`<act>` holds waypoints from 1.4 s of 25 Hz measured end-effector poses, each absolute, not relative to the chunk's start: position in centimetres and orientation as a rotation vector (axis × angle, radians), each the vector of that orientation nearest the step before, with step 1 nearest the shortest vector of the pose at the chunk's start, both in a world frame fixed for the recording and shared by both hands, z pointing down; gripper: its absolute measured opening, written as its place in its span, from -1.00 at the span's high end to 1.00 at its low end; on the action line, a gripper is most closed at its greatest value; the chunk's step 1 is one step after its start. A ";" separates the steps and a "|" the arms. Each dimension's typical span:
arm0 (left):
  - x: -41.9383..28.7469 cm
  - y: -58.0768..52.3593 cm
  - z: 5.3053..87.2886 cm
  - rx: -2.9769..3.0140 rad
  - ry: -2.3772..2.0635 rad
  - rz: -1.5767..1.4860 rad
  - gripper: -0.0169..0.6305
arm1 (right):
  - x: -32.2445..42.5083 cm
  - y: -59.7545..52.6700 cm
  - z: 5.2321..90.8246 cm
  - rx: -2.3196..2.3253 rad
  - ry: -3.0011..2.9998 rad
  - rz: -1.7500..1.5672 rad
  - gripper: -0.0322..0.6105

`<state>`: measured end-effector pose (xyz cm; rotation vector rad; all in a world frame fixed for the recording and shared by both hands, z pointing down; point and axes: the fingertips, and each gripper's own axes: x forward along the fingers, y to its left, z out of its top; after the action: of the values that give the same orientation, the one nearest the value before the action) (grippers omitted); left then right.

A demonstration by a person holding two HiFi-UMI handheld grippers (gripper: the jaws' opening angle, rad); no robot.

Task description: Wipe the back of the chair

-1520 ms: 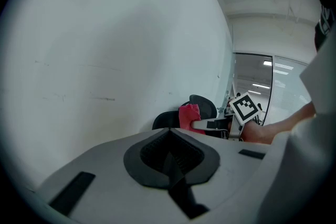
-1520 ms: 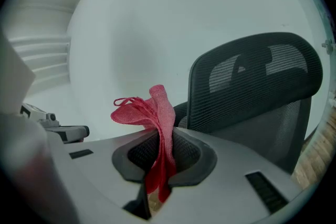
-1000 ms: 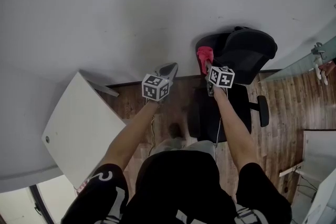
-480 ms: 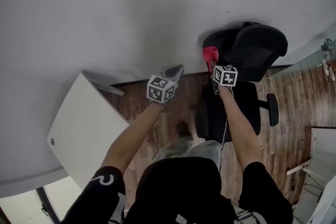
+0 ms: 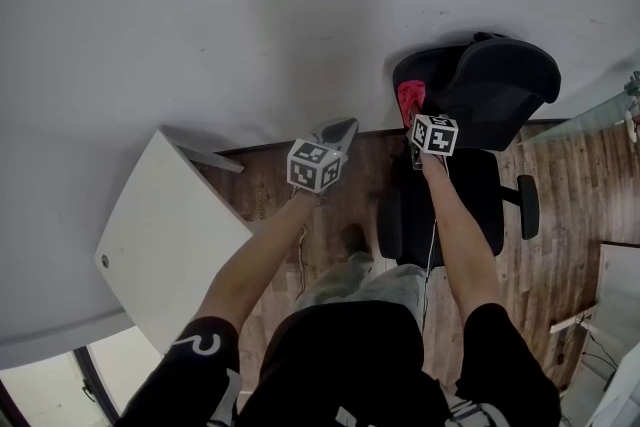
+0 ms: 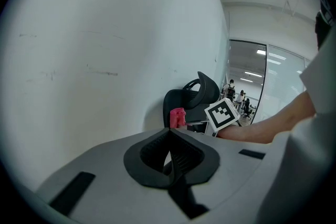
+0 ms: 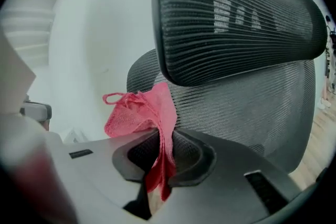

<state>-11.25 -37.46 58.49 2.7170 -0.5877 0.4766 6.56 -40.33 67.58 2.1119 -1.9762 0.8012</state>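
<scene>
A black mesh office chair [image 5: 480, 105] stands against the white wall, its headrest [image 7: 236, 18] above the mesh back [image 7: 247, 107]. My right gripper [image 5: 413, 115] is shut on a pink cloth [image 7: 142, 113], and the cloth lies against the chair back just below the headrest. The same pink cloth [image 5: 410, 99] shows beside the chair in the head view. My left gripper [image 5: 338, 131] hangs in the air to the left of the chair, jaws shut with nothing between them [image 6: 170, 157]. From the left gripper view the chair [image 6: 189, 97] and cloth [image 6: 177, 117] are seen further off.
A white desk [image 5: 165, 245] stands to my left on the wood floor [image 5: 560, 195]. The white wall [image 5: 250, 25] runs behind the chair. A glass partition [image 6: 252, 86] lies beyond, with people far off. My legs stand close to the chair seat [image 5: 470, 205].
Both grippers and the chair have drifted slightly right and down in the head view. The right gripper still presses the cloth on the chair back, a little further right.
</scene>
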 end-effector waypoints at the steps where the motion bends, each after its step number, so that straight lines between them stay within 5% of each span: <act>1: -11.0 -37.4 58.5 2.712 -0.592 0.471 0.87 | 6.6 -40.3 67.6 2.107 -1.982 0.794 0.68; 35: 0.6 -30.6 56.6 2.606 -0.893 0.396 0.87 | 25.2 -35.5 66.4 2.037 -1.927 0.759 0.68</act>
<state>0.57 -30.57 56.58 2.6065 -0.8933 0.3959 25.18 -35.47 66.43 2.0367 -1.9268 0.7587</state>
